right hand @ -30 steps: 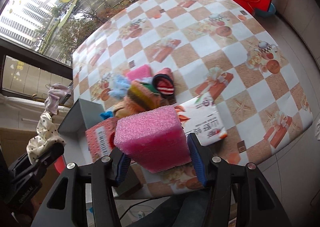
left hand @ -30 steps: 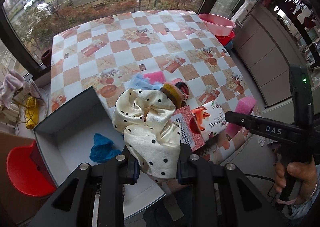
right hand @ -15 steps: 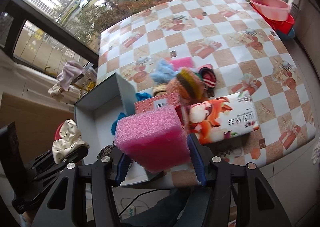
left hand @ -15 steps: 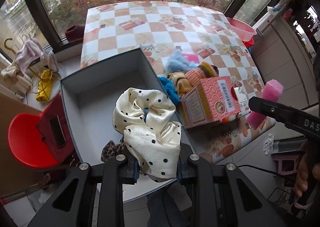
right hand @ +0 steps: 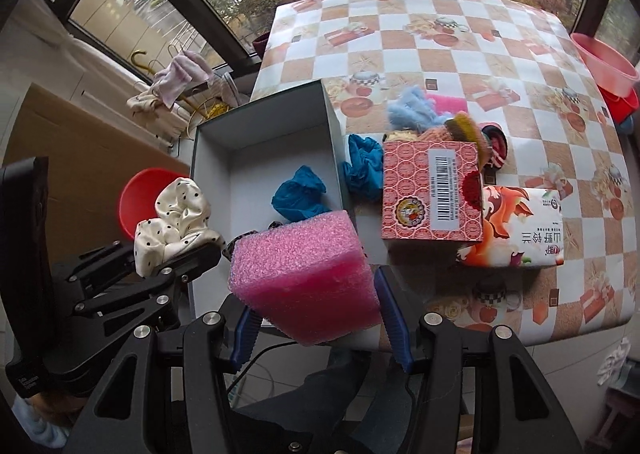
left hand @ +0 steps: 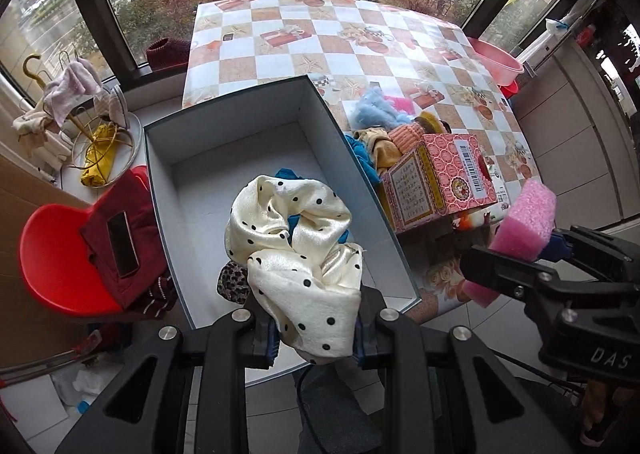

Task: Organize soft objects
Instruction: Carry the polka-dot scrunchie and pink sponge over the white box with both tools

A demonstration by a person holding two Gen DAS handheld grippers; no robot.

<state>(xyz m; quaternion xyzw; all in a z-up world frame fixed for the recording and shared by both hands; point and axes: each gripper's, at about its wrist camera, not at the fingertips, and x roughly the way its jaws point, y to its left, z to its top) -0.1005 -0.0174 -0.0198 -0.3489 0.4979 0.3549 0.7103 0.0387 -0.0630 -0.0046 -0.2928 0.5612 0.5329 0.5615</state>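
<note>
My left gripper (left hand: 316,338) is shut on a cream scarf with black dots (left hand: 296,250), held above the near end of an open grey box (left hand: 236,158). The same scarf (right hand: 176,222) shows at the left of the right wrist view, over the box's left edge. My right gripper (right hand: 320,326) is shut on a pink foam sponge (right hand: 304,278) over the box's near right corner (right hand: 340,158). Inside the box lie a blue cloth (right hand: 300,194) and a leopard-print piece (left hand: 232,282). A pile of soft things (left hand: 384,126) sits on the table beside the box.
A patterned pink carton (right hand: 432,190) and a tissue pack (right hand: 520,230) lie right of the box on the checked tablecloth (right hand: 440,38). A red chair (left hand: 56,254) with a dark red bag stands left of the box. Pink and red basins (right hand: 604,70) sit off the table's right.
Both grippers have swung left from the table to over the open box, each keeping its load. The box now fills the middle of both views.
</note>
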